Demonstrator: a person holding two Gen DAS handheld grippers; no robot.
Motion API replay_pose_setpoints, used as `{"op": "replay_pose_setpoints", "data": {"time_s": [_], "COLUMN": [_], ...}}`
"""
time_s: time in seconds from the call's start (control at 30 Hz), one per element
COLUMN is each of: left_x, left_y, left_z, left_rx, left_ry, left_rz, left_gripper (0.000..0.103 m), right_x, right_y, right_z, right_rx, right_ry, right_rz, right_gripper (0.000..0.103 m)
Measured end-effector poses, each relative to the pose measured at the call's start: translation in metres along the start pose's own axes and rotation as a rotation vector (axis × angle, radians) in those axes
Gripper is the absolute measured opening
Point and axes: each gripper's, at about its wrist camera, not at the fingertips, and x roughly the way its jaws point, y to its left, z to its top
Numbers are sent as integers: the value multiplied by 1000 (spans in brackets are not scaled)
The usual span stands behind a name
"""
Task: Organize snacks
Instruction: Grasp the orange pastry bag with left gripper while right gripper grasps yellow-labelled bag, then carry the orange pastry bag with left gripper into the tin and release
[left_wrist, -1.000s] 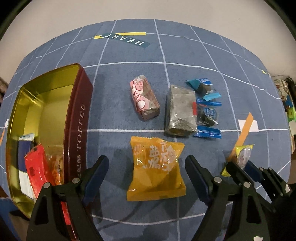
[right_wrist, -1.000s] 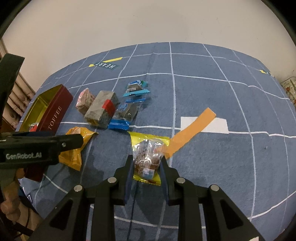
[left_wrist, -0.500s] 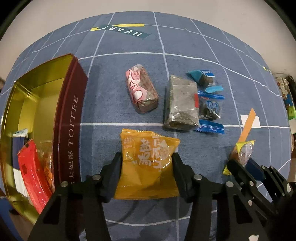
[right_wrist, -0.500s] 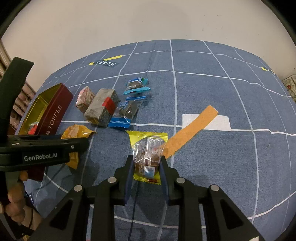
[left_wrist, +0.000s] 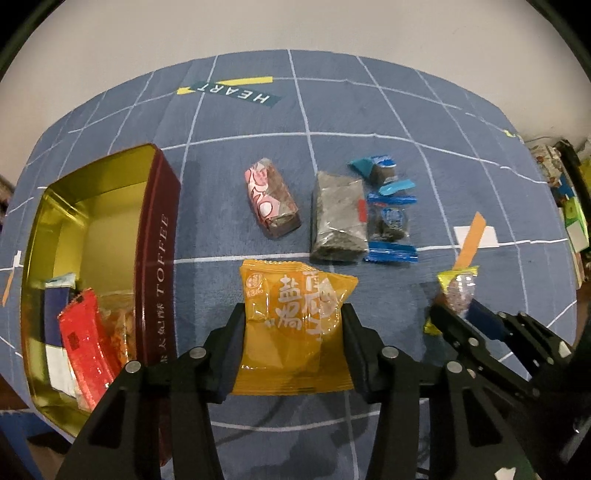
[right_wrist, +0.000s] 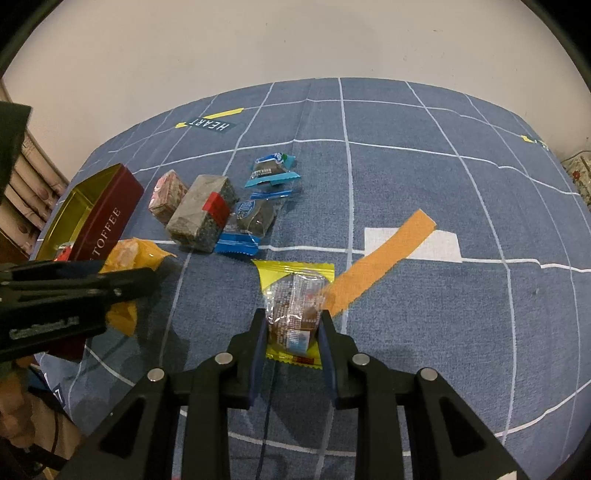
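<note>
My left gripper (left_wrist: 293, 314) is shut on an orange snack packet (left_wrist: 295, 325) and holds it above the blue cloth. The open maroon and gold toffee tin (left_wrist: 157, 236) lies to its left with a red packet (left_wrist: 86, 343) and other snacks inside. My right gripper (right_wrist: 293, 321) is shut on a yellow-edged clear packet (right_wrist: 293, 299) with a brown snack inside. Loose on the cloth lie a pink wrapped block (left_wrist: 271, 201), a grey block (left_wrist: 338, 218) and two blue-wrapped candies (left_wrist: 391, 221). The tin (right_wrist: 103, 218) and orange packet (right_wrist: 135, 254) also show in the right wrist view.
The blue grid-patterned cloth (right_wrist: 424, 177) covers the table, with an orange strip (right_wrist: 380, 258) and a white patch (right_wrist: 443, 245) printed on it. A HEART label (left_wrist: 232, 90) lies at the far side. Clutter (left_wrist: 570, 206) stands past the right edge.
My left gripper went from wide open to shut on the orange packet and lifted it slightly. My right gripper stayed shut on the yellow-edged packet and raised it a little.
</note>
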Motion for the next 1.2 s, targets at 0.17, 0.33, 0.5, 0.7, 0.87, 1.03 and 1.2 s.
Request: {"op": "replay_pose_setpoints", "data": {"time_s": [0.17, 0.33, 0.5, 0.7, 0.87, 1.03, 1.2], "left_x": [-12, -30, -47, -62, -66, -70, -70], "left_y": [1, 9, 27, 71, 105, 139, 165], "left_z": [1, 3, 8, 4, -4, -15, -25], "left_rx": [5, -3, -37, -111, -154, -208, -243], "left_ry": [-12, -47, -86, -104, -89, -80, -68], "left_rz": [3, 2, 22, 70, 119, 166, 201], "left_gripper": [45, 45, 45, 45, 45, 45, 45], "right_x": [0, 1, 1, 1, 3, 2, 2], "right_y": [0, 0, 1, 1, 2, 3, 3], "right_z": [0, 0, 0, 1, 2, 2, 2], "right_rx": [-3, -8, -11, -9, -11, -10, -12], "right_ry": [1, 0, 3, 6, 9, 13, 15], "right_rz": [-4, -7, -11, -16, -20, -26, -33], "right_gripper": [27, 27, 27, 27, 27, 27, 27]}}
